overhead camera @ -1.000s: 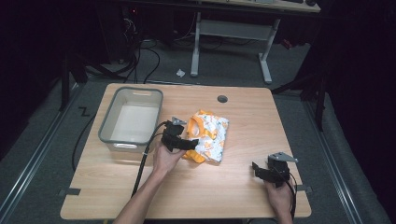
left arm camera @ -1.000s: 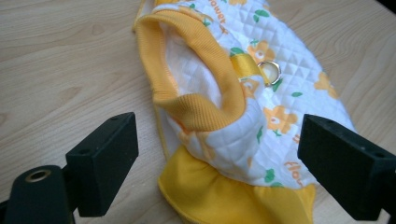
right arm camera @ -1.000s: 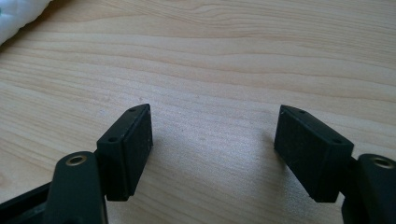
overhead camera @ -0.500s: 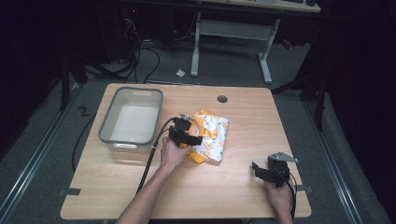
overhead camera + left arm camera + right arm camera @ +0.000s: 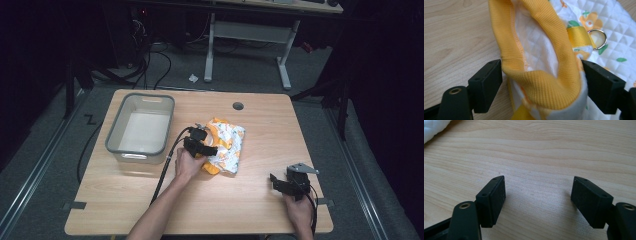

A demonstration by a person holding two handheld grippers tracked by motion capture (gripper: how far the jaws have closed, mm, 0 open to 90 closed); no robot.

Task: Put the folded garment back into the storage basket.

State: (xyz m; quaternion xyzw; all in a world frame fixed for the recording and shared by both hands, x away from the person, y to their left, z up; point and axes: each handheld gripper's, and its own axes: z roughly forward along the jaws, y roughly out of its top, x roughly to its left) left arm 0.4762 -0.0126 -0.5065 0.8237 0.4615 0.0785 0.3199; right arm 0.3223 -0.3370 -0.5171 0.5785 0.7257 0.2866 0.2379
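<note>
- At table centre, the left gripper [image 5: 209, 148] has advanced onto the quilted bag [image 5: 599, 32]; its spread jaws now straddle the orange rim [image 5: 541, 75], unclenched; a pinch seems imminent
- At five o'clock, the right gripper [image 5: 537, 200] stays released above bare table [image 5: 544, 150]

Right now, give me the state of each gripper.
Left gripper: open, fingers either side of the cloth's orange hem, not clamped.
Right gripper: open, empty, over the table.

A light wooden desk [image 5: 250, 200] stands on a grey floor. A grey plastic tub [image 5: 140, 129] sits on its left part, and a quilted white-and-orange cloth item [image 5: 226, 145] with yellow ribbed trim lies near the middle. A round grommet hole [image 5: 238, 106] marks the far edge.
</note>
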